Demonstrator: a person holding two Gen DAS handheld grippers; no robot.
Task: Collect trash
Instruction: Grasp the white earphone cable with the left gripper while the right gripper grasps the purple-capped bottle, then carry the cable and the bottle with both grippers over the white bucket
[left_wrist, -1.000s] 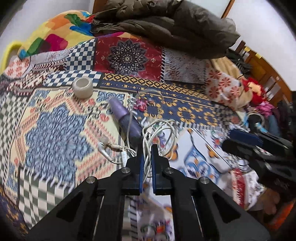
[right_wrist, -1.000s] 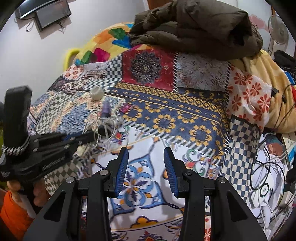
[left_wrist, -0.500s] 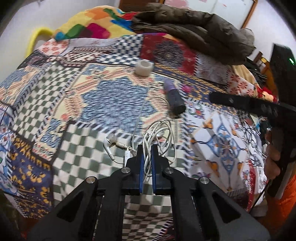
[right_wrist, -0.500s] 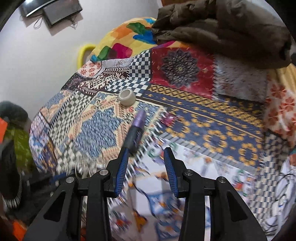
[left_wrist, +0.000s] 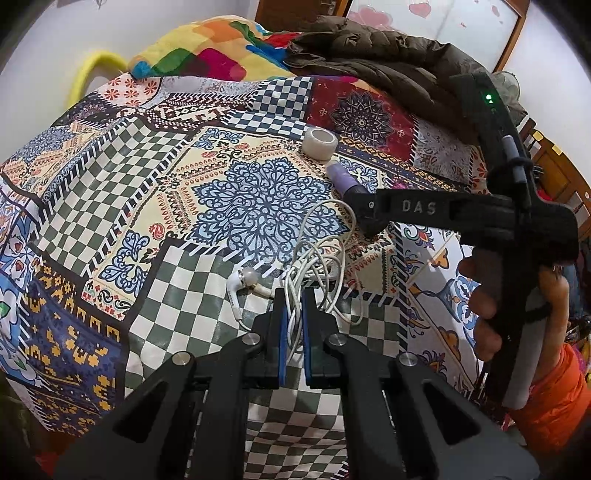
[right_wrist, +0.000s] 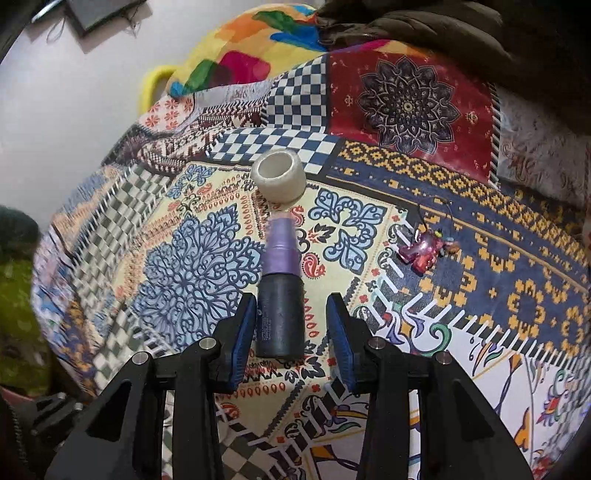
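A: Right, left wrist view first. The left gripper (left_wrist: 291, 314) is pinched nearly closed on the tangled white earphone cable (left_wrist: 317, 266), held over the patchwork bedspread (left_wrist: 110, 206).

B: What could slip there?

A: The loops and the earbud (left_wrist: 243, 278) hang free beyond the pads. I'd guess a loop could snag the right gripper (left_wrist: 369, 221), which reaches in just beside the tangle, and pull the cable out.

B: And the right wrist view?

A: Its jaws stand partly open, either side of the dark bottle with a purple cap (right_wrist: 279, 295) lying on the bedspread; the pads don't look to be pressing it yet.

B: Risk?

A: It's round, so an uneven squeeze may roll it toward the tape roll (right_wrist: 279, 177) near the cap. The soft bedding could also give way under it.
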